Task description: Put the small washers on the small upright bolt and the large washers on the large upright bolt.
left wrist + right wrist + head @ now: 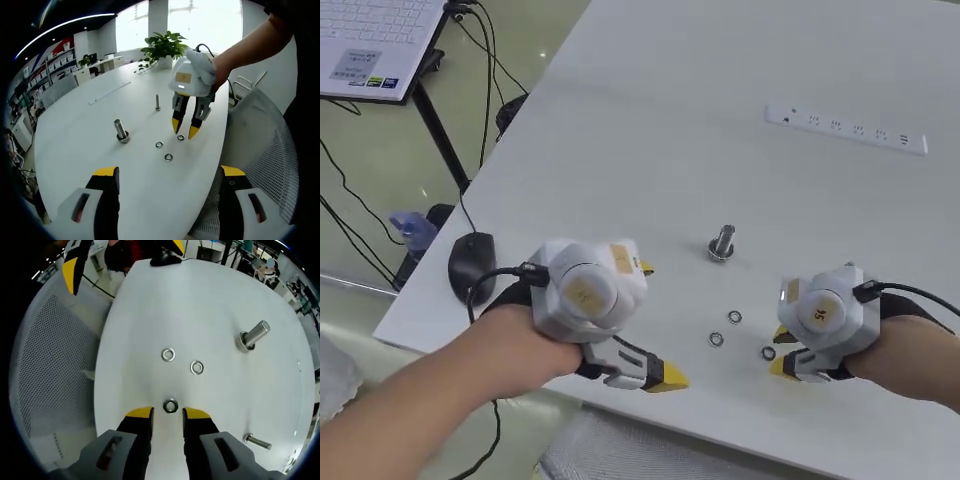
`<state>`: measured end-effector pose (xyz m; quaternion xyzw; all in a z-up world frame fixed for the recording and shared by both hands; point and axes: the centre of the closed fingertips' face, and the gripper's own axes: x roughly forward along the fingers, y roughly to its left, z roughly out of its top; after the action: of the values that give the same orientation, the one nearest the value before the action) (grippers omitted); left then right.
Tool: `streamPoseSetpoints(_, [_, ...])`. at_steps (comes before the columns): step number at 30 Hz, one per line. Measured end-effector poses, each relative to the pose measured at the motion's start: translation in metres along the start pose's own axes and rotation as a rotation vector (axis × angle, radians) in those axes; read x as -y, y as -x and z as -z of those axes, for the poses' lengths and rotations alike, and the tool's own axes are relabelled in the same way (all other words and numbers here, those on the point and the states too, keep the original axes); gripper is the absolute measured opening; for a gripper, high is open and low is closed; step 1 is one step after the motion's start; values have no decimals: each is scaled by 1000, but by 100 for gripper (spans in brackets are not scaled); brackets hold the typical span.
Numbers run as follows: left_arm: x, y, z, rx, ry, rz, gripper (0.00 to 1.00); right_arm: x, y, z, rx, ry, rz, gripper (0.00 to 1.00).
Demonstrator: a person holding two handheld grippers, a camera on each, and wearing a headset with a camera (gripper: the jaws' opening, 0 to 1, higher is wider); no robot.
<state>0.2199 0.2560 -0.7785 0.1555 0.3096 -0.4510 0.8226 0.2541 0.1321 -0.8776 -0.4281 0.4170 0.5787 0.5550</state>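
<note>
Closest in and furthest left, the left tool [658, 323] hangs over the near edge of the desk [650, 140], to the left of the large bolt [722, 243]. Its jaws are spread wide with nothing between them. The large bolt stands upright, and whether the ring at its foot is a washer or its own head I cannot tell. On the near side of that bolt two washers [716, 339] [734, 317] lie flat on the desk, close together but apart. A third washer [171, 405] lies nearer and to the right of the bolt. The right tool [167, 413] points down at it, jaws set narrow with a tip on each side, not yet pinching it. Right of the large bolt, well apart, stands the small bolt [257, 441]. These washers look like thin, stiff metal rings, light and probably slick on the smooth desk, so one may skate or flip when squeezed. The sound hold is across the outer rim, tips low, leaving the hole free for the bolt. I cannot tell which size each one is.
</note>
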Motion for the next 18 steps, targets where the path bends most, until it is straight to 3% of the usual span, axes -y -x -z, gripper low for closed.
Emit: streamPoseSetpoints(18, [0, 0, 7, -7, 21, -2, 79, 2, -4, -1, -22, 45, 12, 19])
